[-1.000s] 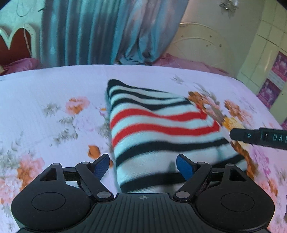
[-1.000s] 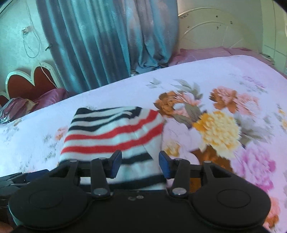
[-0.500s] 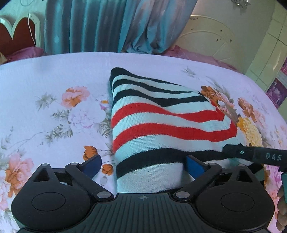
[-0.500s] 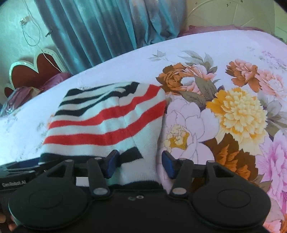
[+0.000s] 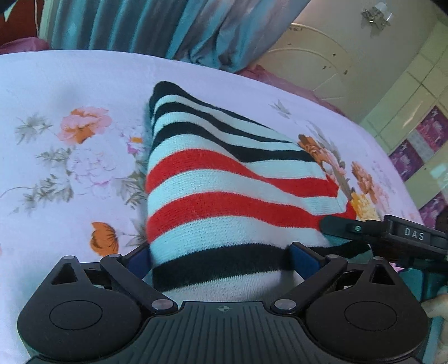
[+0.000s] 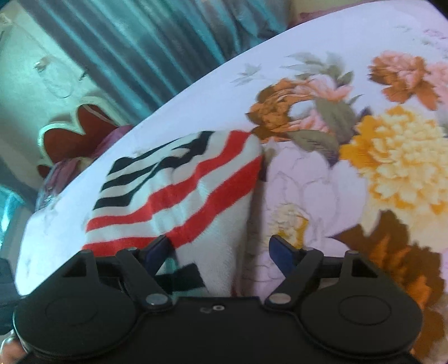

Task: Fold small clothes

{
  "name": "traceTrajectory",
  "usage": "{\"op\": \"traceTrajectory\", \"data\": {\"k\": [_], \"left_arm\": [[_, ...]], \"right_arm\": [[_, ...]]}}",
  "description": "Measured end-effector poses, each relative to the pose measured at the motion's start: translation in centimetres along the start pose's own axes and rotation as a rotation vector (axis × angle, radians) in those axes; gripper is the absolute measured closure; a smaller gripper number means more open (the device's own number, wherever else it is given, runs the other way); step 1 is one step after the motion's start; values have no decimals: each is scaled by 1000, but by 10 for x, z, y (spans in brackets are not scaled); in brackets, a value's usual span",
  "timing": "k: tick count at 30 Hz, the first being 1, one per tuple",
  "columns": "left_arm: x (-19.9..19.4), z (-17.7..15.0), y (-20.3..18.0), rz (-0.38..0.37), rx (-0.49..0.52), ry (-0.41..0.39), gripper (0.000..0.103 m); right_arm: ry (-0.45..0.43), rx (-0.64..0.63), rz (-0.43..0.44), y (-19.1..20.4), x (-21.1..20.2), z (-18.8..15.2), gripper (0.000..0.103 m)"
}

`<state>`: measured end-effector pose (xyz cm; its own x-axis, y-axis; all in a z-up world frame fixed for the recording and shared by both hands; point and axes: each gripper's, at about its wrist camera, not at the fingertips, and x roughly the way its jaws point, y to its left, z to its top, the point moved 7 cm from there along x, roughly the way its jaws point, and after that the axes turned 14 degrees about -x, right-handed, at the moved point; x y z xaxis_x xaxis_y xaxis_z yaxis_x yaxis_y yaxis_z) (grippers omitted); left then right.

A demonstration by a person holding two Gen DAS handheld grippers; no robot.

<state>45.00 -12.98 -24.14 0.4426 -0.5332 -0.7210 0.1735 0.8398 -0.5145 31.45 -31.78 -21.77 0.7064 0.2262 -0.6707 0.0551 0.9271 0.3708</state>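
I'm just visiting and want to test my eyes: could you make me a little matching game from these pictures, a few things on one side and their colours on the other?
Things:
1. curtain
2. pads on the left claw
3. big flower on the bedsheet
4. sweater

Colours:
A. red, black and pale stripes
B. yellow
C. teal
D. dark blue

Pairs: 1-C, 2-D, 3-B, 4-A

place: bedroom | floral bedsheet; teal curtains; headboard
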Motion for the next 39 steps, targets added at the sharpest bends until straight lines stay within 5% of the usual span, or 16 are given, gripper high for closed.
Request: {"op": "traceTrajectory", "data": {"k": [8, 12, 20, 32, 39], "left_arm": [[-7, 3, -2, -25, -17, -24, 41], [-20, 9, -5, -38, -23, -41, 50], [-87, 38, 22, -26, -12, -106, 50], [-207, 97, 194, 46, -7, -207, 50], [-228, 120, 295, 69, -2, -211, 50]], "right_arm": [[35, 45, 106, 8, 9, 1, 68], [4, 57, 106, 21, 0, 5, 71], [-20, 12, 165, 83, -6, 22, 72], [-15, -35, 280, 263, 69, 24, 72], [3, -39, 287, 340, 131, 15, 72]]}}
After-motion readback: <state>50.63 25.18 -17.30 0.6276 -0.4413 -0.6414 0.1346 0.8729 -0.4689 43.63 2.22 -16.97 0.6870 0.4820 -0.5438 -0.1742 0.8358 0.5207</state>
